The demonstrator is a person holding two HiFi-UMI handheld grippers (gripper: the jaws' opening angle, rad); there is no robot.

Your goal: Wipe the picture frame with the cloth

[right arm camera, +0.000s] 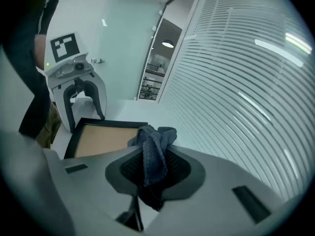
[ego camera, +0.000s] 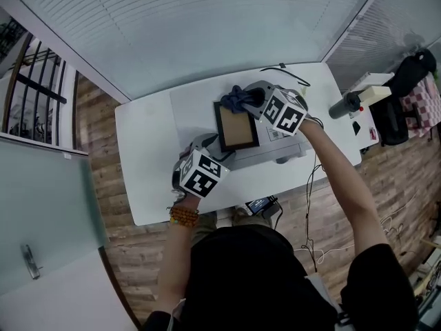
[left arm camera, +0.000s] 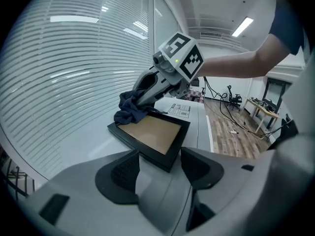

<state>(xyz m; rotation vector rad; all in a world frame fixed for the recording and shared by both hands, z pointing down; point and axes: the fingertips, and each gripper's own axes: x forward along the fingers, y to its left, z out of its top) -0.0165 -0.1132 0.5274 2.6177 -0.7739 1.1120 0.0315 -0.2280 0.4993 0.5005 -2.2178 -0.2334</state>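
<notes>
Right gripper (right arm camera: 153, 168) — jaws clamped on dark cloth (right arm camera: 155, 149), its lower folds hidden between the pads; picture frame (right arm camera: 98, 136) just ahead. Left gripper (left arm camera: 160, 166) — jaws wide, the frame's near corner between the tips, a detail the head view conceals.

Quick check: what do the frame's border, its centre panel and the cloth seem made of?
Picture frame border: black, smooth, slight sheen; painted wood or plastic, can't tell which.
Centre panel: flat matte tan, like cardboard or fibreboard; no glare seen.
Cloth: dark blue, soft nubby fabric, terry-like, bunched in folds.
</notes>
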